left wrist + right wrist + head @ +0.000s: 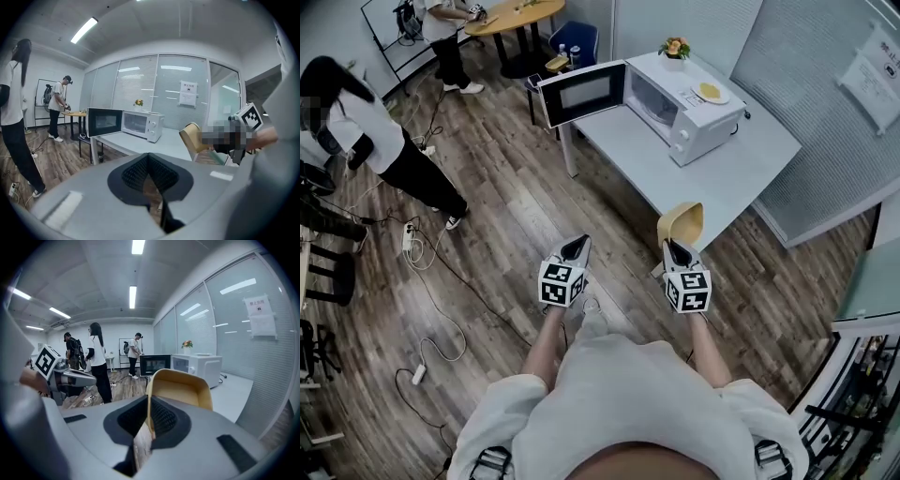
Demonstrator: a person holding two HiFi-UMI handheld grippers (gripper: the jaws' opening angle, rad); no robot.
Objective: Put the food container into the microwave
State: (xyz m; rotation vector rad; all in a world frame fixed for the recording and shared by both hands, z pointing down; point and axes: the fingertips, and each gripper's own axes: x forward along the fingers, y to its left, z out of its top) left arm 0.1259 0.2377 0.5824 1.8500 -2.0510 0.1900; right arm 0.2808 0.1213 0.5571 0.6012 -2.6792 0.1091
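Note:
A tan food container (682, 223) hangs in the air near the table's front corner, held by its rim in my right gripper (675, 246), which is shut on it. In the right gripper view the food container (180, 389) stands upright just past the right gripper (148, 420). My left gripper (577, 247) is shut and holds nothing; the left gripper (149, 174) points toward the table. The white microwave (682, 105) stands at the far end of the white table (733, 178) with its door (582, 92) swung open to the left. The food container (193, 138) also shows in the left gripper view.
A yellow plate (710, 92) and a small flower pot (675, 47) sit on top of the microwave. A person (366, 136) stands on the wood floor at left, another person (445, 33) by a round table (516, 13) farther back. Cables and a power strip (411, 239) lie on the floor.

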